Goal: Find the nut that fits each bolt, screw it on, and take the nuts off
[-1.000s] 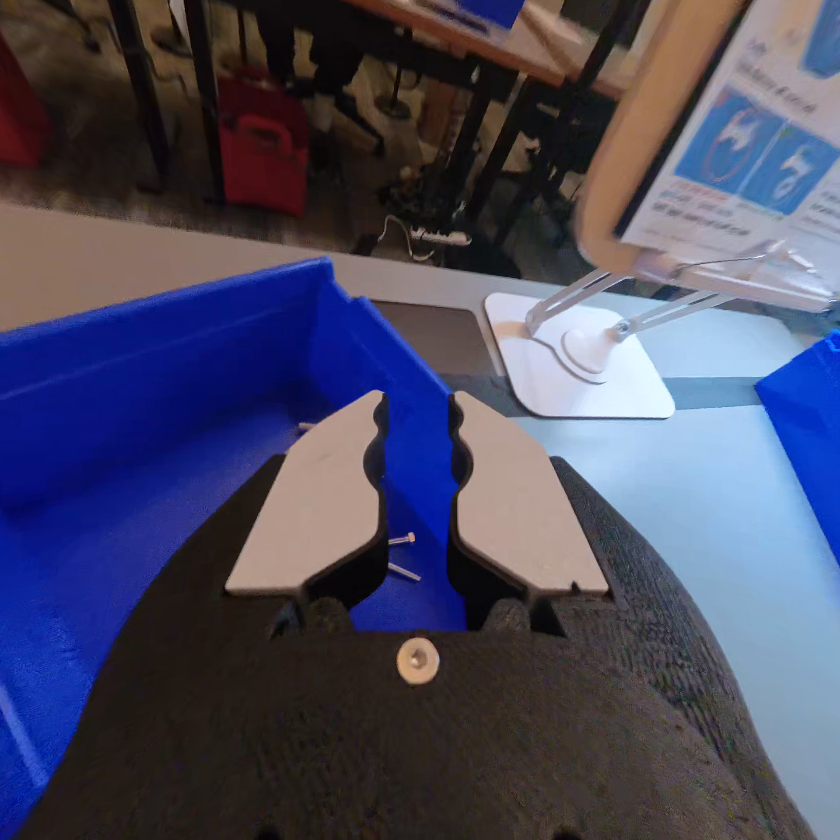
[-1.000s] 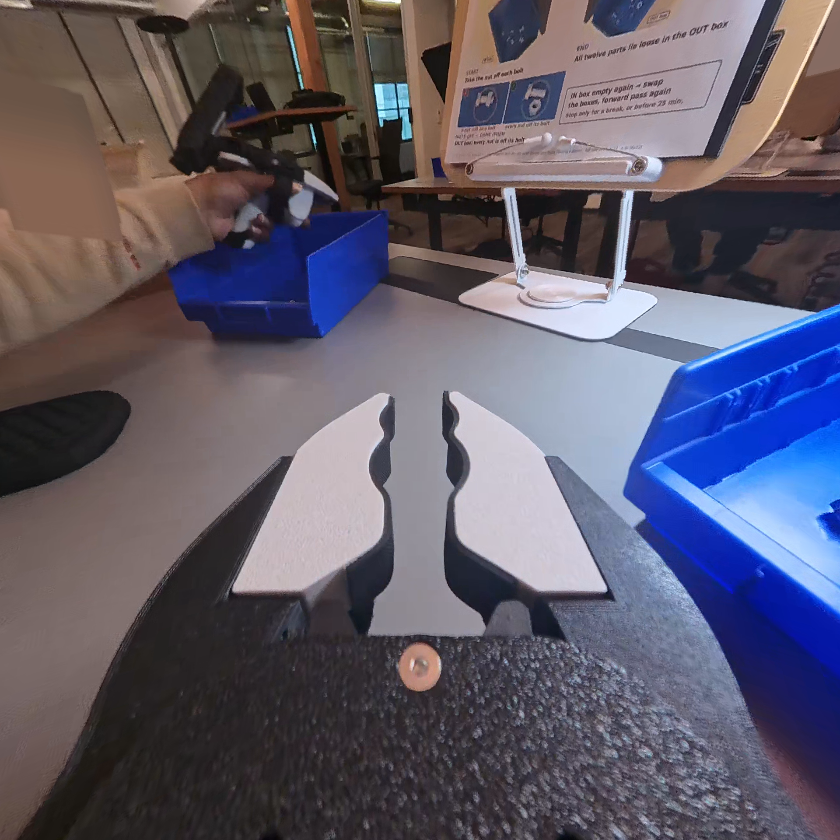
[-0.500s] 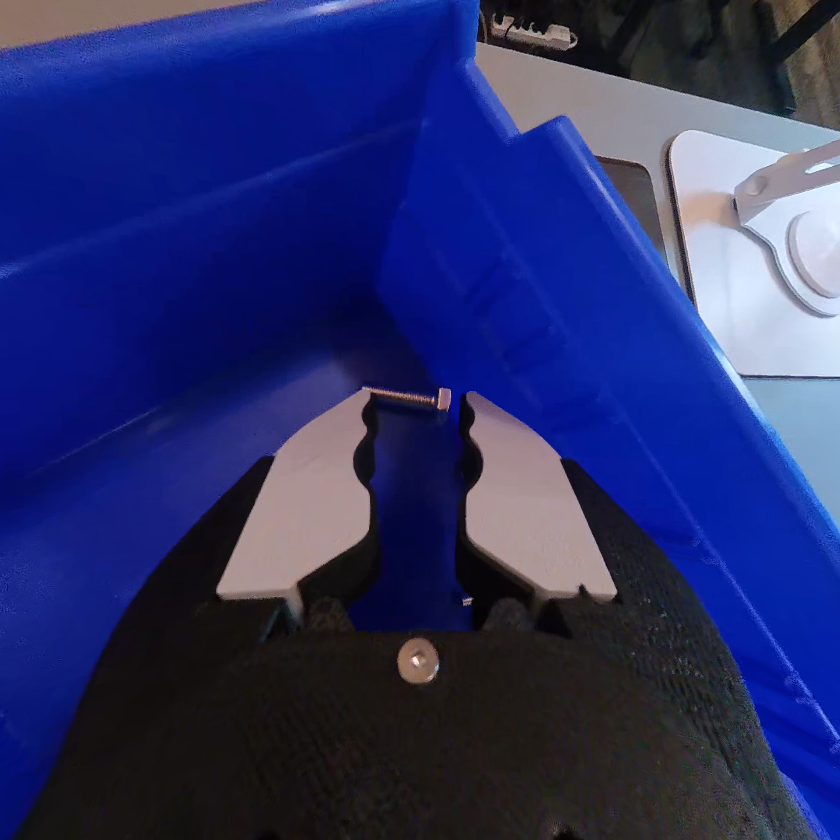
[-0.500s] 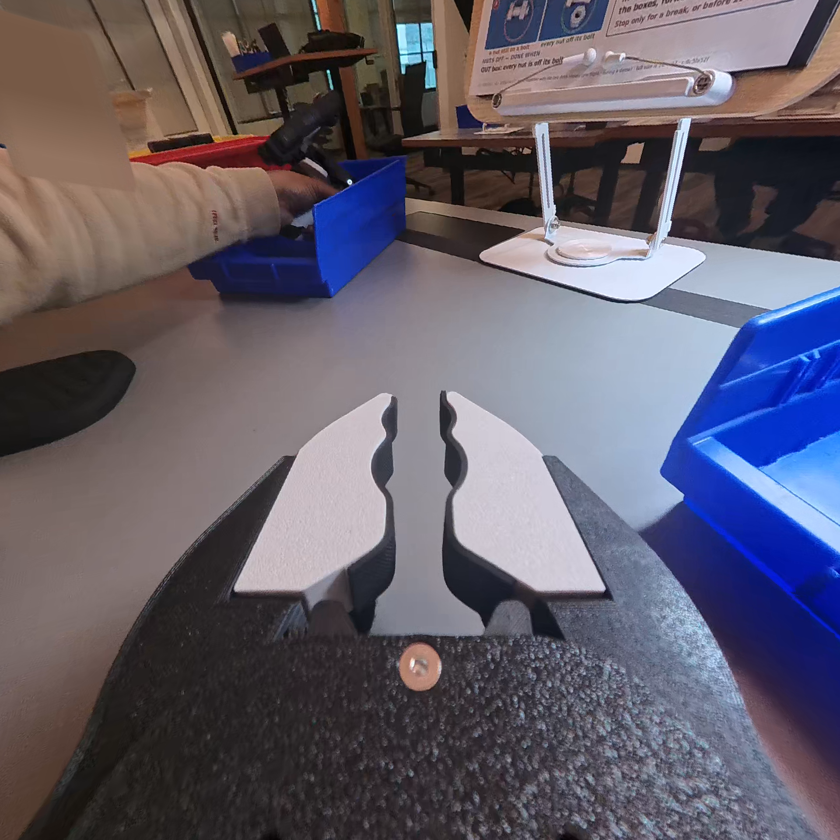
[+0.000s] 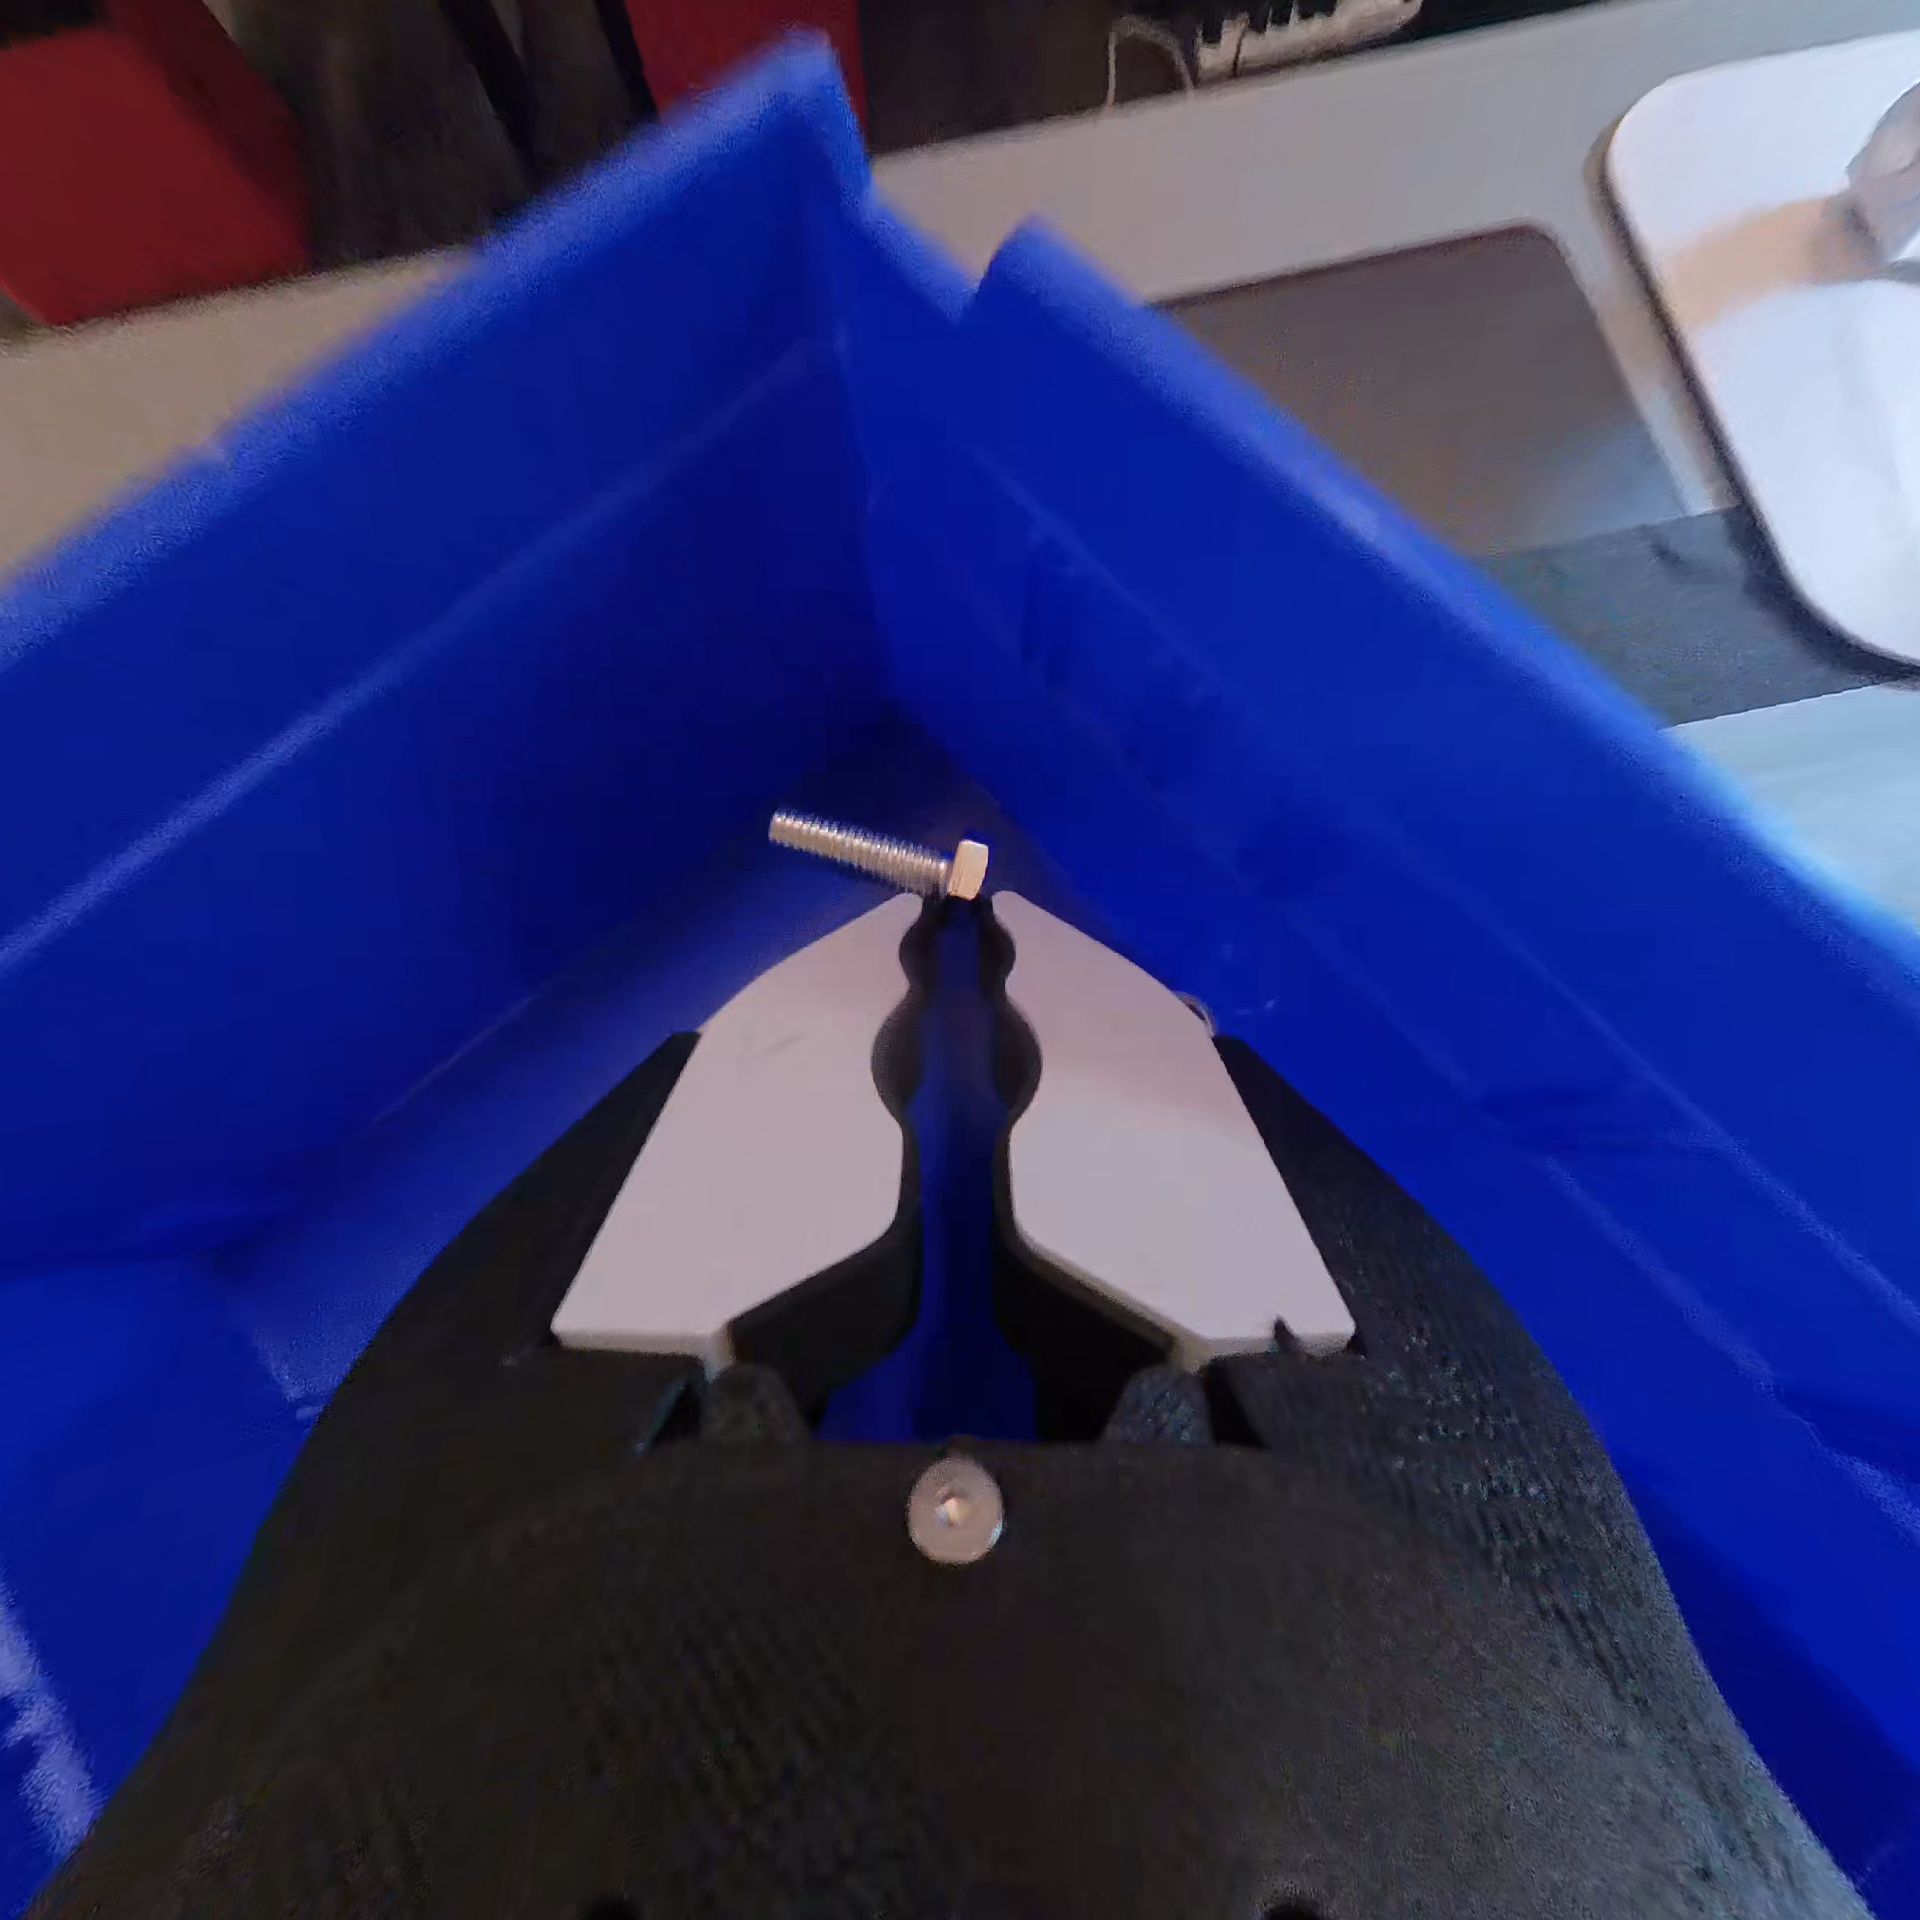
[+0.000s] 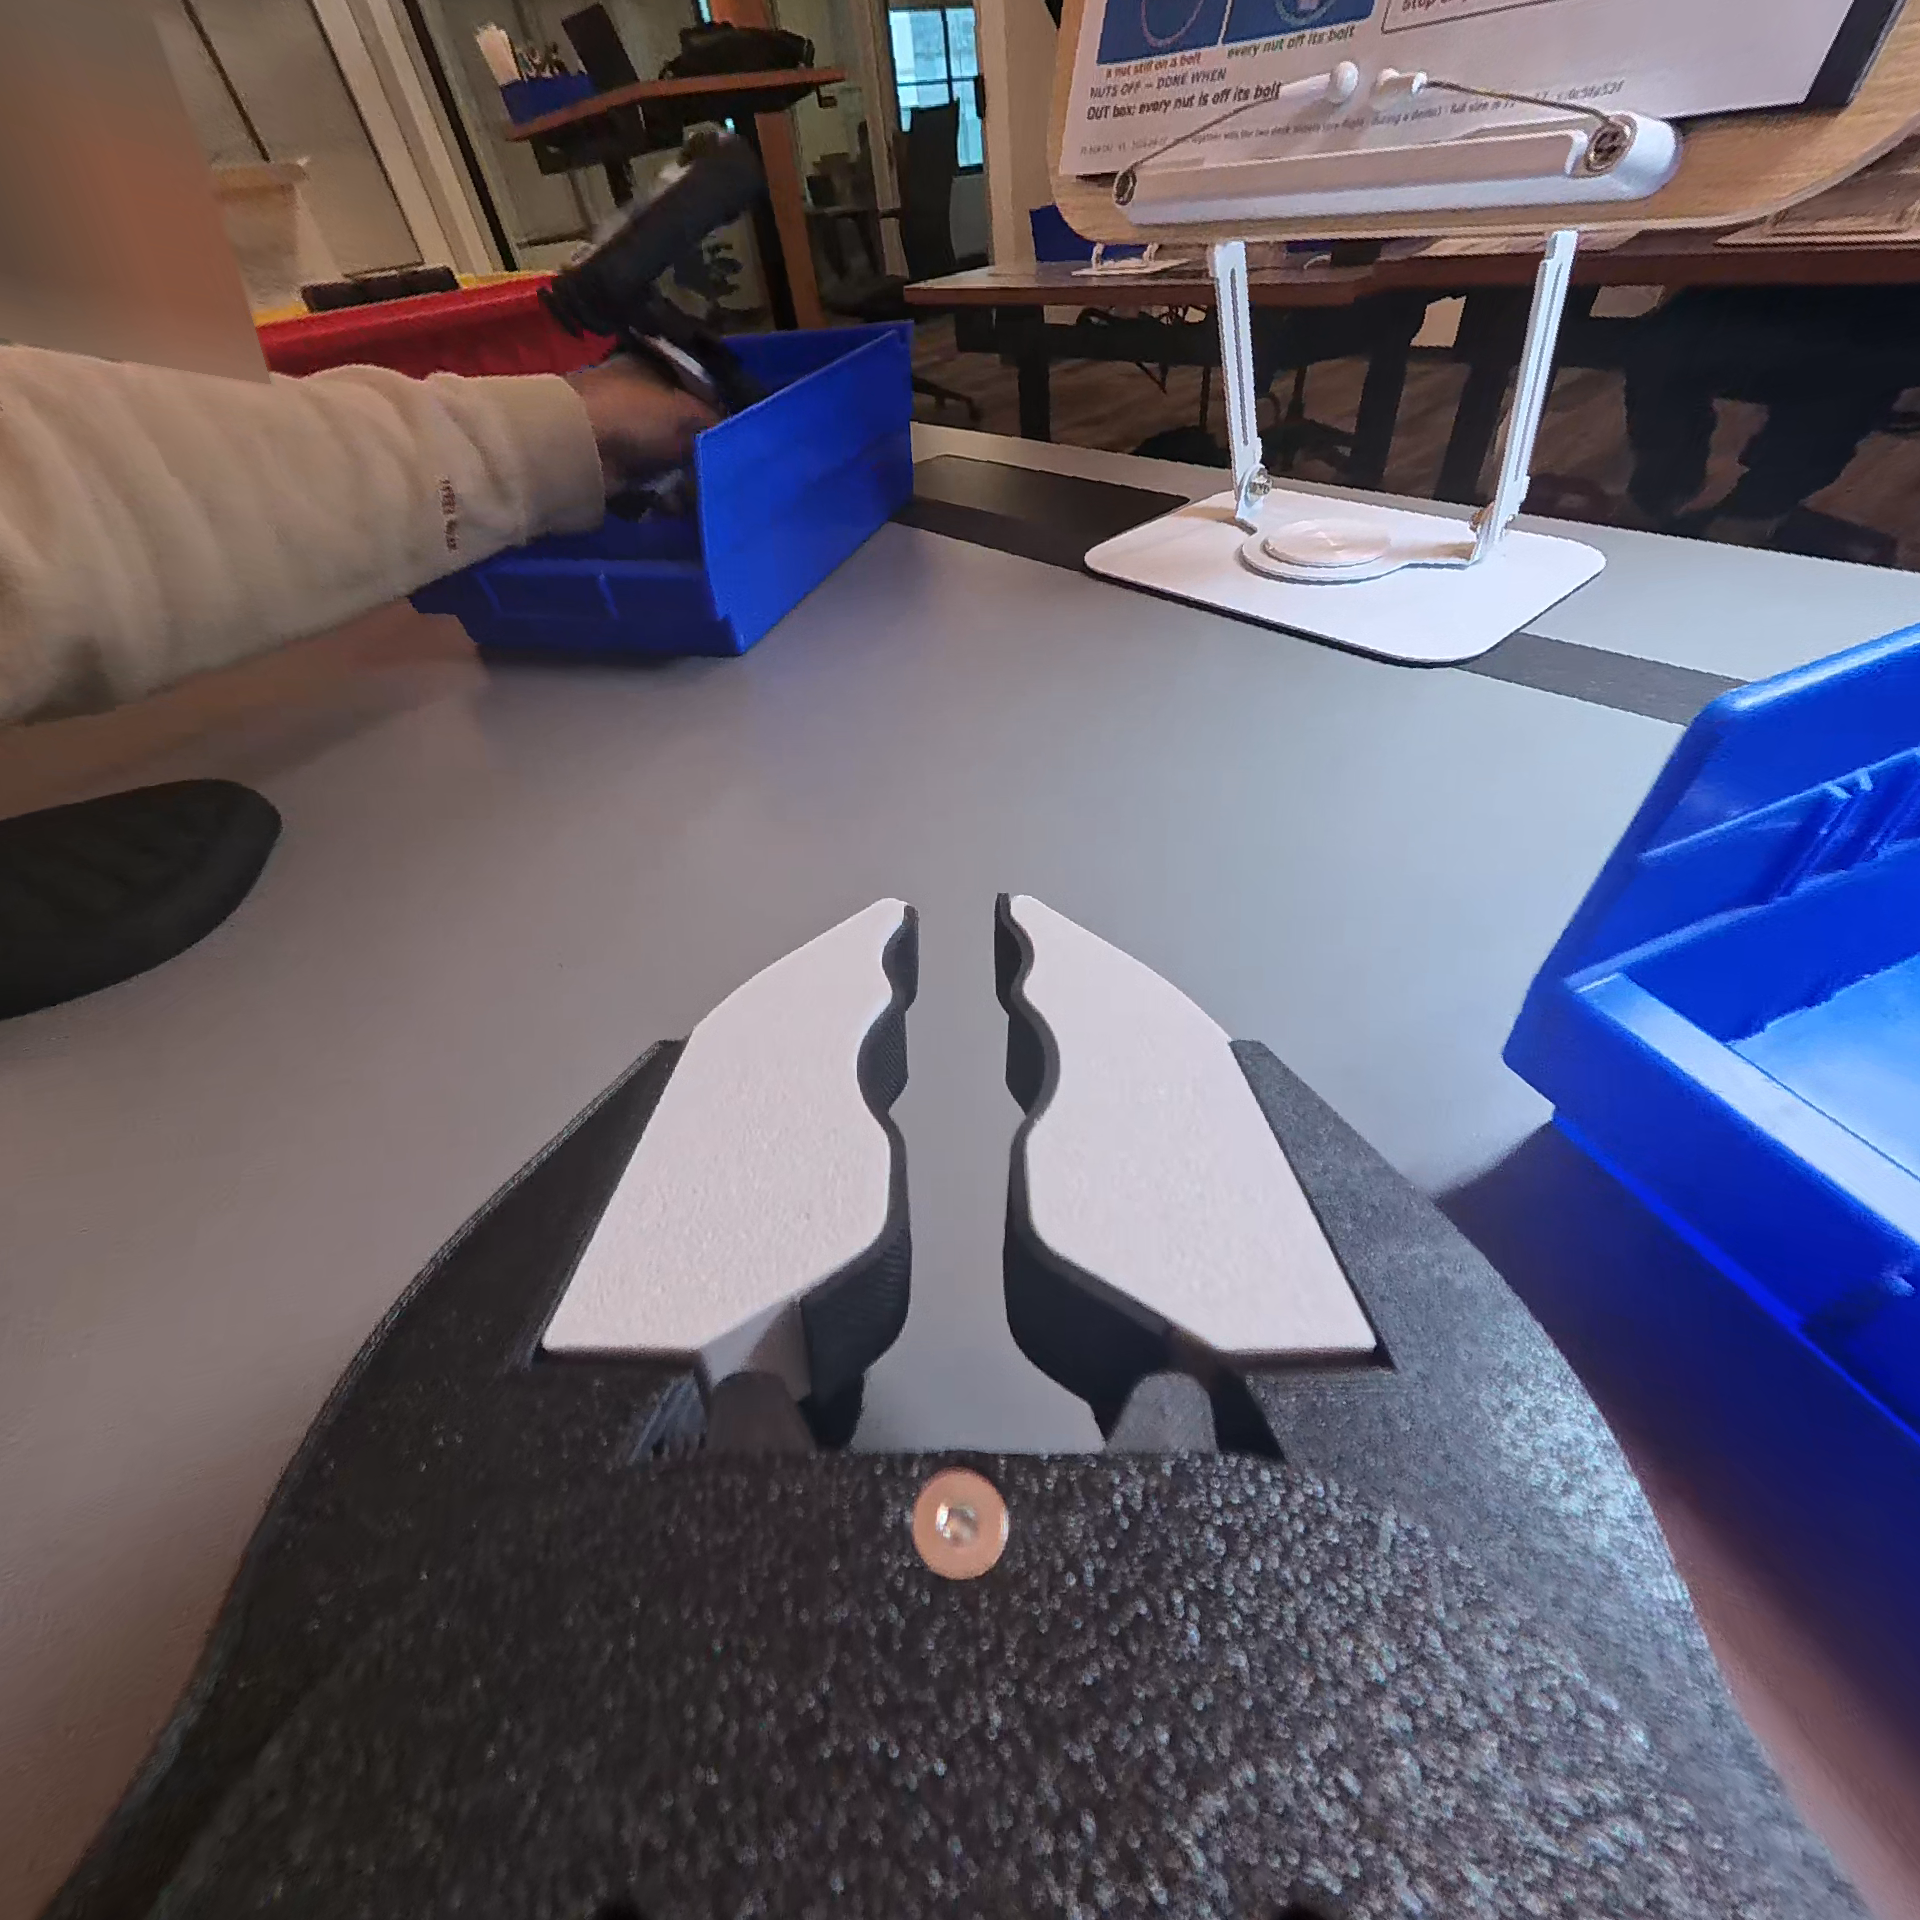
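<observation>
In the left wrist view, my left gripper (image 5: 954,902) is inside a blue bin (image 5: 416,675), near its far corner. Its fingertips are closed on the hex head of a small silver bolt (image 5: 883,857), whose threaded shank points left. The bolt is sharp while the bin is blurred. In the right wrist view, my right gripper (image 6: 956,909) is open with a narrow gap and empty, above the grey table (image 6: 935,748). That view also shows the left gripper (image 6: 665,239) far off, held by a hand over the same bin (image 6: 800,488). No nut is visible.
A second blue bin (image 6: 1714,1039) stands close on the right of my right gripper. A white stand (image 6: 1351,582) holding an instruction sheet is at the back. A black pad (image 6: 114,883) lies at the left edge. A cream sleeve (image 6: 260,499) reaches across the left. About 50 centimetres separates my left fingertips from my right.
My left gripper went down into the bin, its fingers closed on the bolt's head, and the view now shifts with the bolt held. My right gripper has tilted slightly and stayed open.
</observation>
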